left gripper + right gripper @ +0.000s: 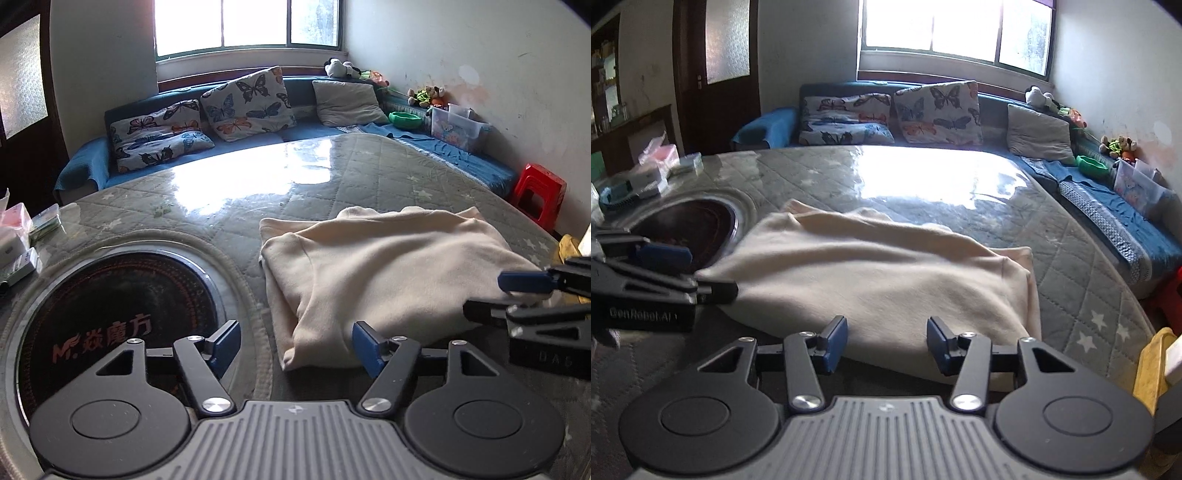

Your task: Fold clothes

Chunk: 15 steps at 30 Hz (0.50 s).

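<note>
Cream garment (pixel 388 266) (folded) lies just ahead of both released grippers, L (pixel 291 347) & R (pixel 886 343).

Home living room: blue sofa (pixel 1108 221) with butterfly cushions (pixel 247 103), stuffed toys (pixel 424 94) (along the wall), quilted table (pixel 332 177), window (pixel 247 22).

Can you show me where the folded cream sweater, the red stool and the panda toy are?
cream sweater (pixel 388 266), left wrist view, middle of its top layer.
red stool (pixel 541 188), left wrist view, its seat.
panda toy (pixel 338 67), left wrist view, its body.
</note>
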{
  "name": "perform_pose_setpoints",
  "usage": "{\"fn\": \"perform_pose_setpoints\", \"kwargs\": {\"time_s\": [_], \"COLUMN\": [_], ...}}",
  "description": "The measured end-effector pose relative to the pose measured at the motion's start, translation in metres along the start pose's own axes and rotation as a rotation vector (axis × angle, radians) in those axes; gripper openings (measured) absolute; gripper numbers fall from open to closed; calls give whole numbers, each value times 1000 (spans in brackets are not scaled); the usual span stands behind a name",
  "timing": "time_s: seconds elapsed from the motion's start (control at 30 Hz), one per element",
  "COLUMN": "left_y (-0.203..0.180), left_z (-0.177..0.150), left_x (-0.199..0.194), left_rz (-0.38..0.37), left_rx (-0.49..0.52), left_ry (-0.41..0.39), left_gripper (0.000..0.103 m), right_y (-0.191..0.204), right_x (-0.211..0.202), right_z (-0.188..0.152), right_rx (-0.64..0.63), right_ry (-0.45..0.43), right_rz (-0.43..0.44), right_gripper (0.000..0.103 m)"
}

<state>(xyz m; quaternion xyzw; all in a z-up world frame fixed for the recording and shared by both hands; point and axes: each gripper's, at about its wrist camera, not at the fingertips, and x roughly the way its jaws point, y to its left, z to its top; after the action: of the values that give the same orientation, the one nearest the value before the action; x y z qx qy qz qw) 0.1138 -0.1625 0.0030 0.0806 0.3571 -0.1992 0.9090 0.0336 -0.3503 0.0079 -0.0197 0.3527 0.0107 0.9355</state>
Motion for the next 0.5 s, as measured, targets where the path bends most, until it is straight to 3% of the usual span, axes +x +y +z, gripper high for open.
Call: {"fn": "perform_pose_setpoints", "kwargs": {"time_s": [0.5], "left_y": [19], "left_z": [-28], "left_x": [-41], "left_rz": [19], "left_rx": [-41], "left_ry": [-48], "left_gripper": [92], "right_y": [22], "right_x": [-16], "right_z": [-15], "right_rx": [2], "right_ry": [-18], "right_rz": [20], "right_gripper": [68]}}
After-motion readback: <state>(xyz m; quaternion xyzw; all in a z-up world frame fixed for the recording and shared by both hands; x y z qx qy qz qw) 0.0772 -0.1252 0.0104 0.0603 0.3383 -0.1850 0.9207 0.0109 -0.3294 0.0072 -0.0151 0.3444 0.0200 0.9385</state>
